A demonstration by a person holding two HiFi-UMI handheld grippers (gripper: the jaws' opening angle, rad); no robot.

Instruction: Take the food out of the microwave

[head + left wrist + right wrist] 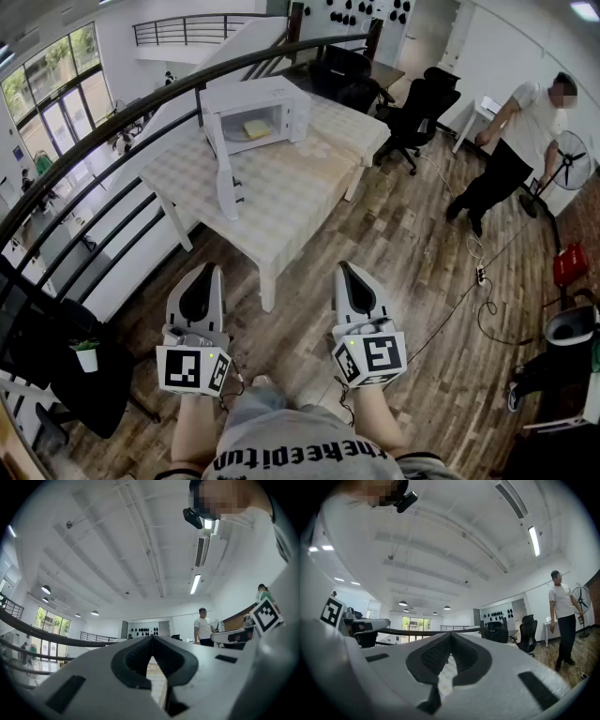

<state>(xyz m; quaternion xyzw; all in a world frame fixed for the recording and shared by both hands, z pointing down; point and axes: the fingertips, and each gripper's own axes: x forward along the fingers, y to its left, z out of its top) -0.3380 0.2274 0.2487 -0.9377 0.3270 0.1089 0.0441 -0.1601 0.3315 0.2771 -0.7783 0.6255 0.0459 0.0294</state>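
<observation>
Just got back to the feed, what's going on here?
A person stands back from the table, holding the left tool and right tool, both shut and empty. The microwave on the table has its door open, with the yellow food inside. Neither tool is near it yet. Another person stands off to the right.

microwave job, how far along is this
Done: the door of the microwave stands open. In hand: nothing; the left gripper and right gripper are shut and empty, short of the table. Left: the yellow food sits inside, not yet taken out.
</observation>
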